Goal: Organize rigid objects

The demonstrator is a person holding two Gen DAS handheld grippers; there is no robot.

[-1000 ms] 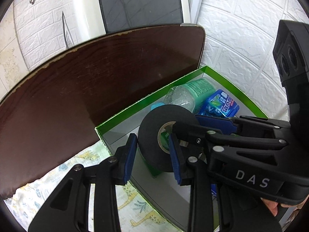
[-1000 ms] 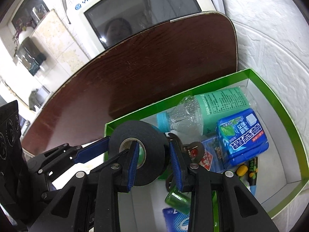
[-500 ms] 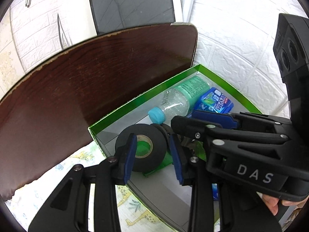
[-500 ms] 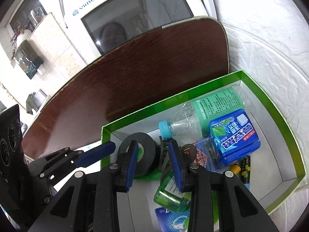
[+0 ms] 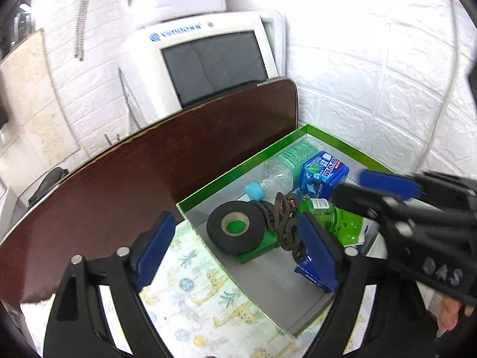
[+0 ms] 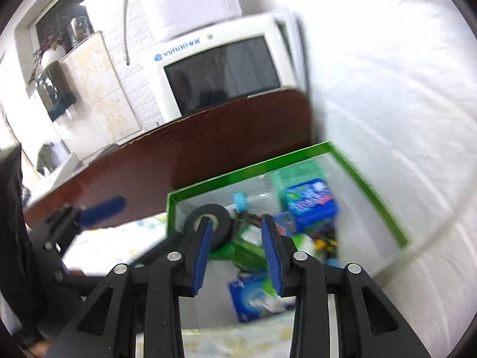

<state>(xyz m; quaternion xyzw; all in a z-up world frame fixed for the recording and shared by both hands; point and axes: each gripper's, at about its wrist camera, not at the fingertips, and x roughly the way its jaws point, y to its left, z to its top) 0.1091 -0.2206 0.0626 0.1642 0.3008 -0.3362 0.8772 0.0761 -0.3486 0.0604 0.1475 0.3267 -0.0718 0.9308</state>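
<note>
The left gripper (image 5: 238, 252) has just been opening and its blue pads now stand wide apart with nothing between them; it hangs over the near corner of the green-rimmed box (image 5: 325, 134). The right gripper (image 6: 237, 255) has also just been opening, its pads parted a moderate way and gripping nothing, above the near part of the same box (image 6: 384, 205).

Just outside the box's near wall lies a cloth printed with giraffes (image 5: 208, 295). Inside the box, at its near left corner, the roll of black tape (image 5: 235, 229) lies on a flat green piece, free of both grippers. Beside it, toward the box's middle, sits a dark coiled object (image 5: 283, 223), then a green bottle (image 5: 325, 211). Farther in, against the box's far wall, lie a clear plastic bottle with a light blue cap (image 5: 274, 176) and a blue packet (image 5: 323, 173). Beyond the box stands a dark brown board (image 5: 149, 167), and behind that a white monitor (image 5: 208, 56) against the white brick wall.
</note>
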